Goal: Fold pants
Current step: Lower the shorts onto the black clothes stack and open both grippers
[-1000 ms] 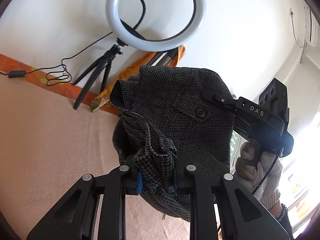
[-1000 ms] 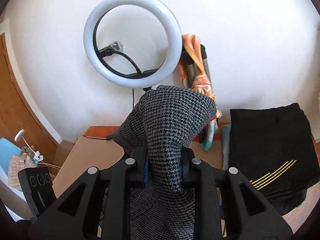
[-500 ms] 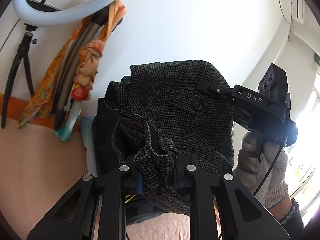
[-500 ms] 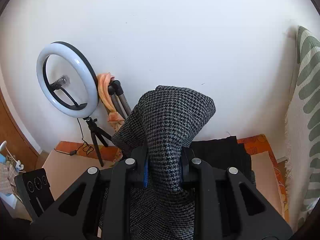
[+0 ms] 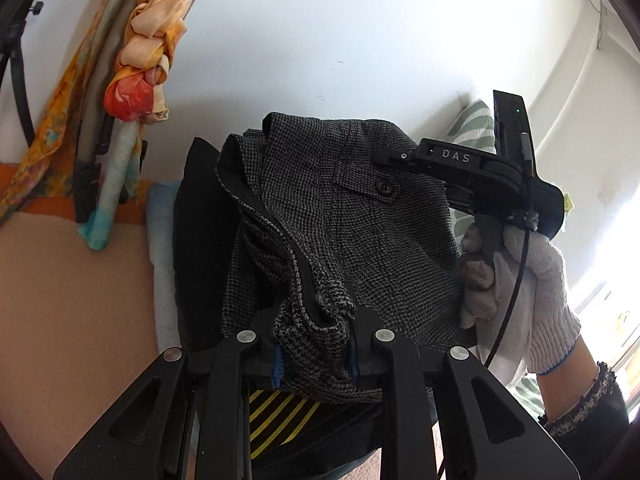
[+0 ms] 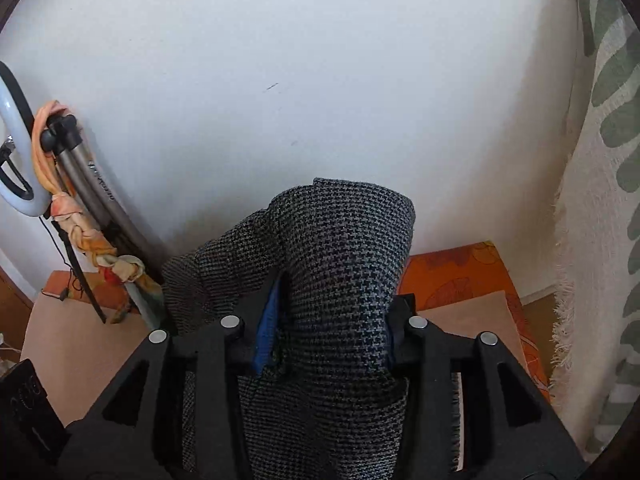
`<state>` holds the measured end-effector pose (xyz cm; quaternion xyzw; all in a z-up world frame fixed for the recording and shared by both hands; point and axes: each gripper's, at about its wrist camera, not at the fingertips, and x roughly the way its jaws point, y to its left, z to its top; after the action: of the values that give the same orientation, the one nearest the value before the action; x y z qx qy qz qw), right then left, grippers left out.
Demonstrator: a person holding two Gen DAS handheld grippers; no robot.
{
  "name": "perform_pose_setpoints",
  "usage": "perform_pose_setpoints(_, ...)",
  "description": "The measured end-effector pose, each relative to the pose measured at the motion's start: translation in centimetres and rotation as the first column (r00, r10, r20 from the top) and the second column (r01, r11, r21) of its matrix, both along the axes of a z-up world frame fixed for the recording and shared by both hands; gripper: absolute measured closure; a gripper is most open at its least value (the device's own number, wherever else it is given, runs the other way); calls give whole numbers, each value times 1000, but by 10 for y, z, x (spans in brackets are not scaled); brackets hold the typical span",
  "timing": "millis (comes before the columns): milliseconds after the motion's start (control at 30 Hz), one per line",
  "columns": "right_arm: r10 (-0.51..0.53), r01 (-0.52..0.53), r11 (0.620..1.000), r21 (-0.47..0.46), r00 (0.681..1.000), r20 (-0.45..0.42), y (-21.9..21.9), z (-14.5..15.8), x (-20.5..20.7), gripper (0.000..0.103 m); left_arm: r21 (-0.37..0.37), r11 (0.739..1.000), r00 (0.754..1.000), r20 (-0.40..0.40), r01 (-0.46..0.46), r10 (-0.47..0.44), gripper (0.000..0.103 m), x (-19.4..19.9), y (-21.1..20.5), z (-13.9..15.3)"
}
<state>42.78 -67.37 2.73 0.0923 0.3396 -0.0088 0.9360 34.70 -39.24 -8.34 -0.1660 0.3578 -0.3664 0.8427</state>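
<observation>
Both grippers hold the pants (image 5: pixel 360 216) up off the surface, in front of a white wall (image 6: pixel 280 60).

Left gripper (image 5: pixel 316 344): pinching a bunched fold of the grey houndstooth cloth between its blue-lined pads. The cloth fills the gap completely. Beyond it the pants hang as a folded bundle, a buttoned pocket flap (image 5: pixel 372 184) facing the camera.

Right gripper (image 6: pixel 332 336): pinching a thick roll of the same cloth, which stands up above the fingers and curls over at the top. More of it drops down between the gripper's arms toward the camera.

In the left wrist view the right gripper (image 5: pixel 404 156) reaches in from the right, its tip against the pants near the pocket flap (the body is marked "DAS"). A white-gloved hand (image 5: pixel 516 280) grips its handle.

Behind and below the held pants sits a dark folded garment (image 5: pixel 200 240) with yellow stripes (image 5: pixel 280 416).

Far left: a knotted orange scarf (image 5: pixel 140 52) hangs over grey tripod legs (image 6: pixel 100 200) leaning on the wall. A slice of ring light (image 6: pixel 16 152) shows at the left edge of the right wrist view.

Right side: a pale curtain with green leaves (image 6: pixel 604 160). An orange patterned cloth (image 6: pixel 452 276) lies at the foot of the wall, tan surface (image 5: pixel 76 300) nearer.
</observation>
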Motion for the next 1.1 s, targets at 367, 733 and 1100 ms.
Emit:
perform_pose_setpoints(367, -159, 160, 986, -33, 986, 53, -25, 22, -45, 35, 121, 992, 999, 14, -40, 39, 76, -41, 28, 19)
perform_pose_setpoints(733, -216, 219, 975, -30, 973, 78, 3, 56, -125, 29, 152, 988, 998, 62, -6, -3, 76, -87, 60, 69)
perform_pose_setpoints(1100, -214, 223, 973, -61, 970, 118, 80, 72, -208, 18, 183, 983, 986, 167, -16, -15, 43, -154, 107, 115)
